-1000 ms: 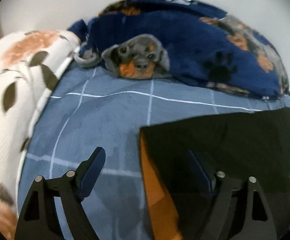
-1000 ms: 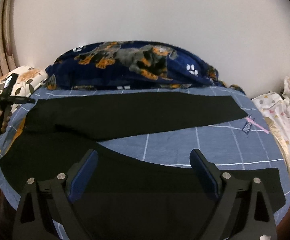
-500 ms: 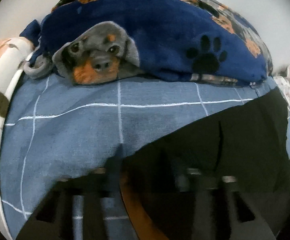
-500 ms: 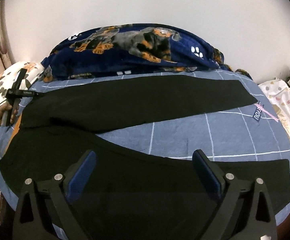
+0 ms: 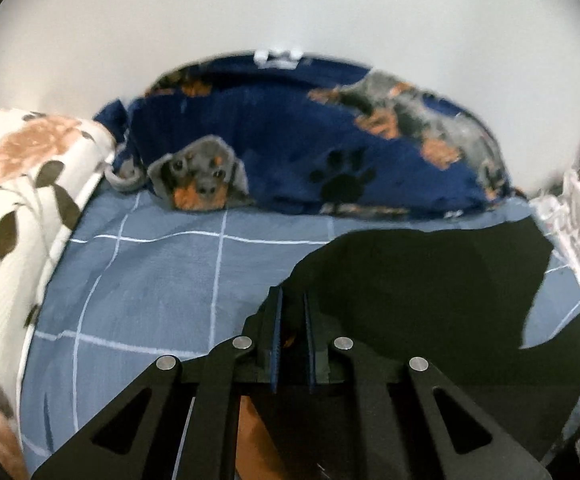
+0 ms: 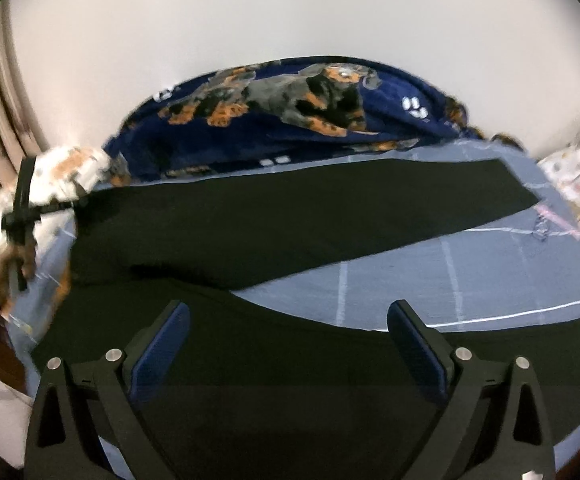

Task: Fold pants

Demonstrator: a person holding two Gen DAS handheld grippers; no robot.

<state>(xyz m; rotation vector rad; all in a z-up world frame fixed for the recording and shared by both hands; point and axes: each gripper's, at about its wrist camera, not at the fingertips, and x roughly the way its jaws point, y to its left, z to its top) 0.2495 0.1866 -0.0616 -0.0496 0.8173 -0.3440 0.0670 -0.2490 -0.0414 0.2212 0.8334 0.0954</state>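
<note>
Left gripper [image 5: 291,300] now clamped on black pants [image 5: 429,280] waistband, formerly wide; right gripper [image 6: 288,320] wide as before.

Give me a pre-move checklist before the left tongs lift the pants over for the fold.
1. Left tongs shut on the pants edge: ok, fingers nearly together with black cloth between them.
2. Right tongs ready: not ok, open above the near leg, gripping nothing.
3. Both legs lie flat on the bed sheet: ok, spread apart with sheet showing between them.
4. Blanket clear of the pants: ok in the left wrist view; the right wrist view cannot tell, the far leg lies right against it.
5. How many layers the left tongs hold: cannot tell.
</note>
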